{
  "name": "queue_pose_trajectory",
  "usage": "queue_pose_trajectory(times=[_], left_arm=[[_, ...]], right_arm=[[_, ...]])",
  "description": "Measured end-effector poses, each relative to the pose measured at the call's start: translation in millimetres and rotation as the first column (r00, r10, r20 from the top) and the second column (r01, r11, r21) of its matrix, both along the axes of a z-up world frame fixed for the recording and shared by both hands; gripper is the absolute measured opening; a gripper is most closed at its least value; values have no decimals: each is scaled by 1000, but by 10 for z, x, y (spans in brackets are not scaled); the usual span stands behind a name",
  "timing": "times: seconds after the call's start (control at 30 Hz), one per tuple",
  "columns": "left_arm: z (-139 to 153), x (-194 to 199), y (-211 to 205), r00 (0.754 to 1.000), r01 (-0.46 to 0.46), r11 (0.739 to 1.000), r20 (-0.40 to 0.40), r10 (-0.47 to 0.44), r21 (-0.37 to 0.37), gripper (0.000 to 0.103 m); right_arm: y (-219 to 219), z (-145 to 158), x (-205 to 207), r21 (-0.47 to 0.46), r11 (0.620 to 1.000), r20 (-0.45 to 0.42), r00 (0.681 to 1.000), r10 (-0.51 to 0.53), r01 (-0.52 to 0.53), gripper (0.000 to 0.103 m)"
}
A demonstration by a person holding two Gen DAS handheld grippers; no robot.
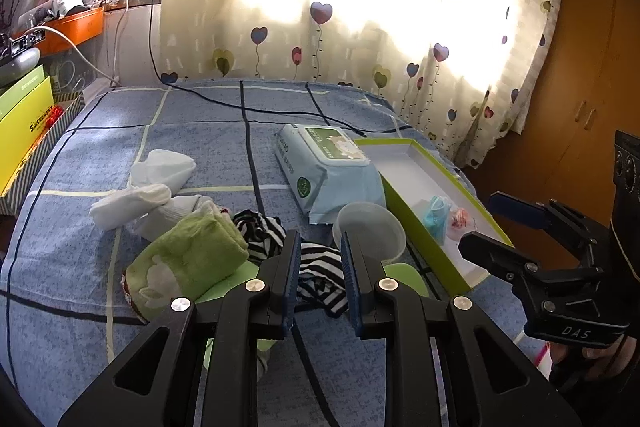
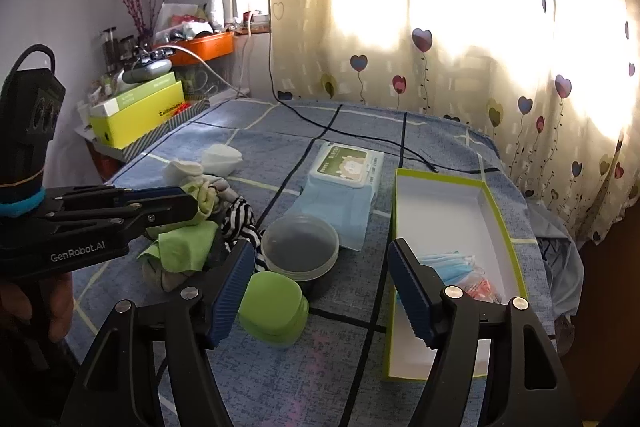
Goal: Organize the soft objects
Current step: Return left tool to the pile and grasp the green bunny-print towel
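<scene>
The left claw (image 1: 320,279) hangs low over a bed (image 1: 200,115) with a blue checked cover, its 2 fingers a little apart and holding nothing. Just beyond its tips lies a black-and-white striped cloth (image 1: 316,267), beside a rolled green towel (image 1: 192,259) and a few white socks (image 1: 160,187) further out on the left. A pack of wet wipes (image 1: 328,171) sits toward the middle of the bed, with a round clear plastic tub (image 1: 370,231) touching its near corner.

The right claw (image 2: 320,295) is spread wide, empty, above the near part of the bed. Between its fingers lie a small green lidded case (image 2: 274,307) and the tub. A long open box (image 2: 440,211) with a lime-green rim lies to the right, and blue face masks (image 2: 448,265) rest inside it at the near end. A heart-printed curtain (image 2: 440,27) hangs behind the bed.
</scene>
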State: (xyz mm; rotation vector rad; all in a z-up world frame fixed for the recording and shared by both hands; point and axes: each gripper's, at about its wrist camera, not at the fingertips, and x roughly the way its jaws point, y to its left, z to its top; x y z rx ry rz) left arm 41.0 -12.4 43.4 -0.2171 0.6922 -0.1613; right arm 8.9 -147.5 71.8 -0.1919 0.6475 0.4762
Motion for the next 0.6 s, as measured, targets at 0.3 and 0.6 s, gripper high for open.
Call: queue_pose_trajectory(times=[0.3,0.6], left_arm=[[-81,-54,377,998,-55,998,3,55,-25,22],[-192,-79,853,991,-132,989,1,133,-61,22]], right_arm=[[268,47,63,-5,998,3,998,57,-57,70],[718,-52,189,-35,987,-39,987,157,-158,70]])
